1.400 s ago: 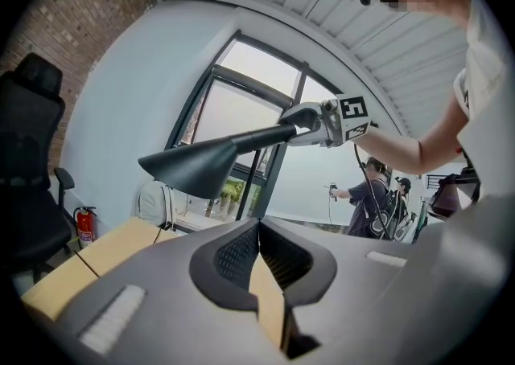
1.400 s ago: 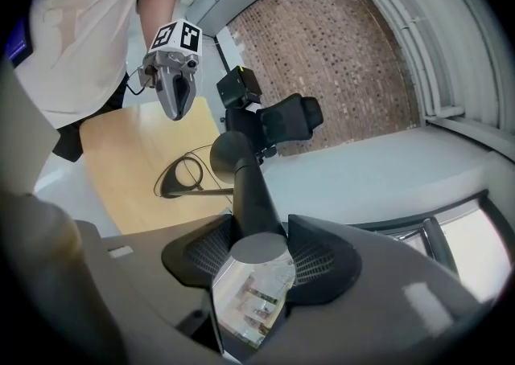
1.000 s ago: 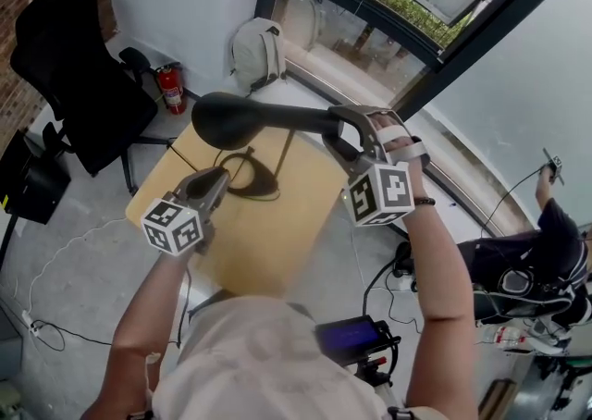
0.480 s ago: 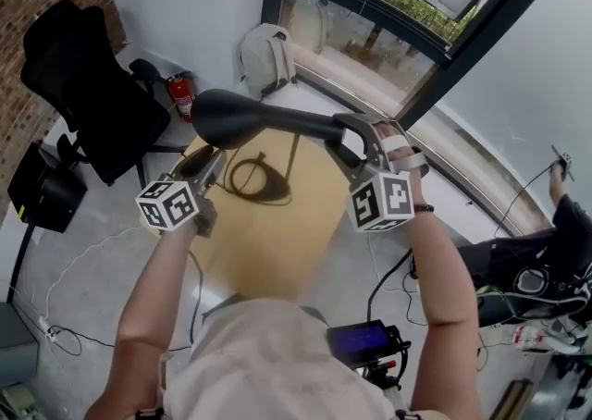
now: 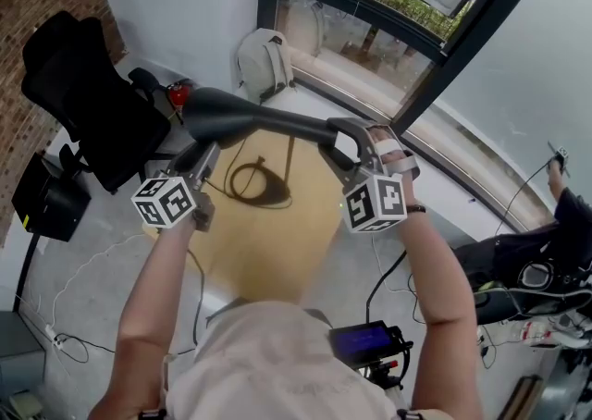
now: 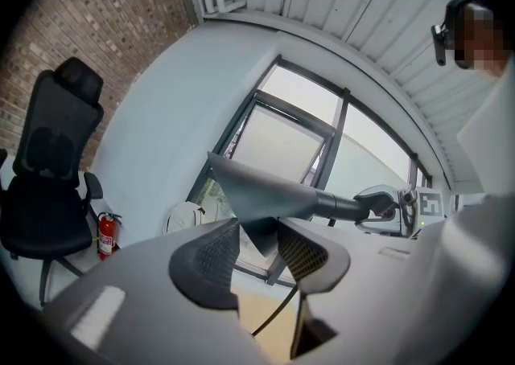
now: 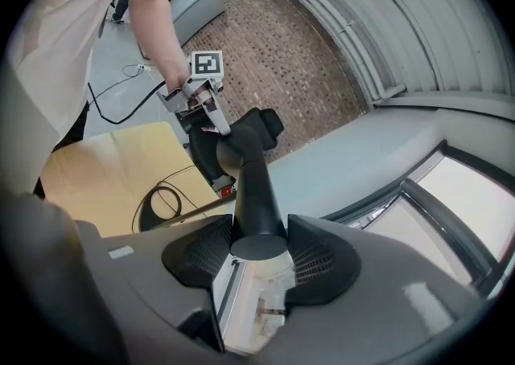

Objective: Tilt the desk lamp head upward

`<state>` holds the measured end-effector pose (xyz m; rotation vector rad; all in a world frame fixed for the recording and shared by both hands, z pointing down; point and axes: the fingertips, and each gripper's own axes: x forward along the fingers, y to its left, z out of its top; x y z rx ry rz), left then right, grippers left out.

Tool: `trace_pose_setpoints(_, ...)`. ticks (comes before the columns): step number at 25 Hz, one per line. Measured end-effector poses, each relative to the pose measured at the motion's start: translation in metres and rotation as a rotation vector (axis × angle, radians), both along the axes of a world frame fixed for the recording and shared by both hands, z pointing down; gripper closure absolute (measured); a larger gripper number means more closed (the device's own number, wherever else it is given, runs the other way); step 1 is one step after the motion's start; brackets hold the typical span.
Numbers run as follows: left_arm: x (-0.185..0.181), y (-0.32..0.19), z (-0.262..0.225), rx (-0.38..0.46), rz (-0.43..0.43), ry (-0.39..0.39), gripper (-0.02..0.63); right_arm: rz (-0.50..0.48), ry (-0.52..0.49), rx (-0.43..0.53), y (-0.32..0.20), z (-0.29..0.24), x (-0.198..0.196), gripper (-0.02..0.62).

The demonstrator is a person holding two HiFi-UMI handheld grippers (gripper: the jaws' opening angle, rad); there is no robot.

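The black desk lamp's cone-shaped head hangs over the wooden table, and its neck runs right into my right gripper. That gripper is shut on the neck, which both pads touch. My left gripper is just under the head. Its jaws stand apart with the lower rim of the head between the pads, and I see no pad pressing on it. The lamp's dark ring base lies on the table. Across the lamp, the left gripper shows in the right gripper view.
A black office chair and a red fire extinguisher stand at the left. A pale backpack leans below the big window. Cables lie on the floor. A device with a lit screen sits near my legs.
My left gripper has risen from lower over the table to the lamp head, and its jaws have opened. The right gripper has kept its hold on the neck.
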<state>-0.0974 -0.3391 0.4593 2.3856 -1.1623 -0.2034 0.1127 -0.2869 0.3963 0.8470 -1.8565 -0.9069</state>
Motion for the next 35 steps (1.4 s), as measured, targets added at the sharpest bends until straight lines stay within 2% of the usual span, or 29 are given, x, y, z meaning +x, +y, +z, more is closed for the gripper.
trace_pose_setpoints(7,-0.006,-0.001,-0.023,0.09,-0.032,-0.089,0.46,0.025,-0.049,-0.021,0.002,0.01,0.002,0.371)
trace_pose_setpoints(13,-0.008,-0.001,-0.048,0.176,-0.038,-0.175,0.462,0.071,-0.08,-0.079,0.004,0.022,0.004,0.376)
trace_pose_setpoints(22,-0.008,0.002,-0.06,0.222,-0.043,-0.235,0.465,0.13,-0.104,-0.134,0.002,0.027,0.004,0.379)
trace_pose_setpoints(35,-0.001,0.006,-0.102,0.355,-0.037,-0.334,0.472,0.146,-0.308,-0.174,0.001,0.035,0.004,0.385)
